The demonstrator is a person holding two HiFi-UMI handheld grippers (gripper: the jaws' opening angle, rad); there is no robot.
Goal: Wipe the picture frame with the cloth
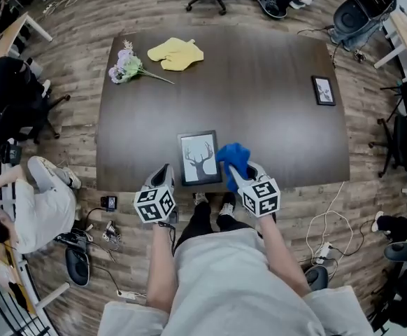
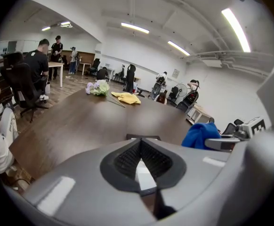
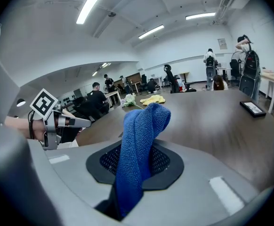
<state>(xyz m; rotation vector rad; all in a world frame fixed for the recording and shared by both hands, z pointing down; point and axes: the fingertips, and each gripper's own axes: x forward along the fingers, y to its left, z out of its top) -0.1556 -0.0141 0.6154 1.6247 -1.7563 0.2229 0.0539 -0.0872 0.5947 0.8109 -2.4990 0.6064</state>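
The picture frame, black with a white deer print, lies flat near the front edge of the dark wooden table. My right gripper is shut on a blue cloth, which stands up bunched from its jaws just right of the frame. My left gripper hovers at the frame's left side, shut with nothing gripped. In the left gripper view the frame's far edge shows just beyond the closed jaws, with the blue cloth to the right.
A yellow cloth and a bunch of flowers lie at the table's far left. A second small frame lies at the right. Office chairs and seated people surround the table, with cables on the floor.
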